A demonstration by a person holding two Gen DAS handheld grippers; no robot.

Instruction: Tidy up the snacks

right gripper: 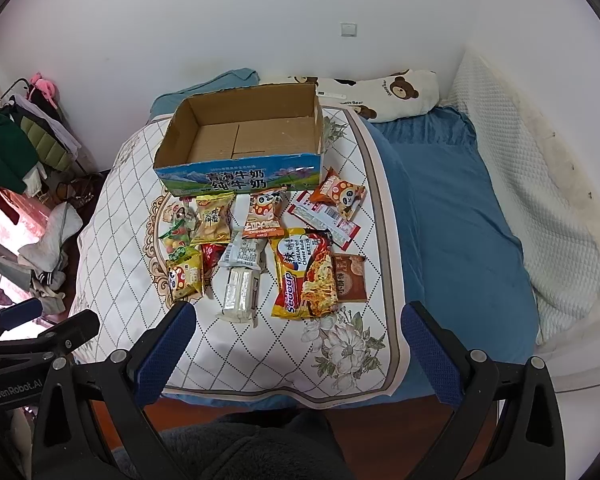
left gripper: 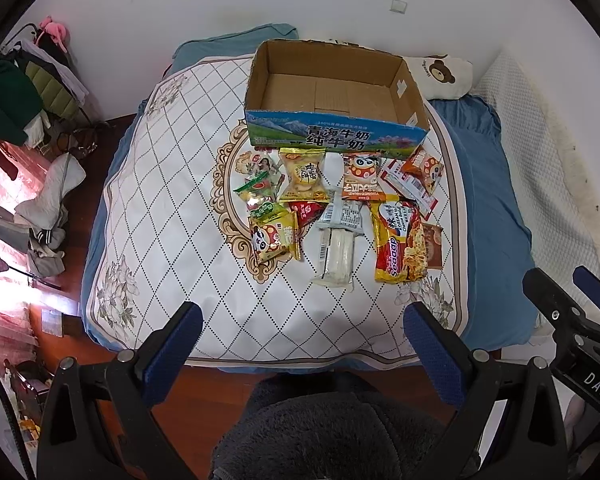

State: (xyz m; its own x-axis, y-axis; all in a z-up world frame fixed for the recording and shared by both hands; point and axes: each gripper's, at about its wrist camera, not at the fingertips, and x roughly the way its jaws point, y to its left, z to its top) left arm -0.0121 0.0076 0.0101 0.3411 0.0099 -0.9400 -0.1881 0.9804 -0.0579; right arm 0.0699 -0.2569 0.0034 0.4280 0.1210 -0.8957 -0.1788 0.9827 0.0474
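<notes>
— Where do the snacks sit?

— In a loose cluster on the quilt (left gripper: 172,184) in the middle of the bed (right gripper: 452,216), just in front of the cardboard box (left gripper: 332,92), whose printed front wall touches the back row of packets. The noodle packet (right gripper: 306,272) and the white wrapped bar (right gripper: 240,288) lie nearest the bed's foot edge.

— And the claws?

— The left claw (left gripper: 300,344) and the right claw (right gripper: 296,340) both gape wide, holding nothing, hovering over the foot edge. Bare quilt lies between them and the snacks; the bed's right side is open blue sheet.
</notes>
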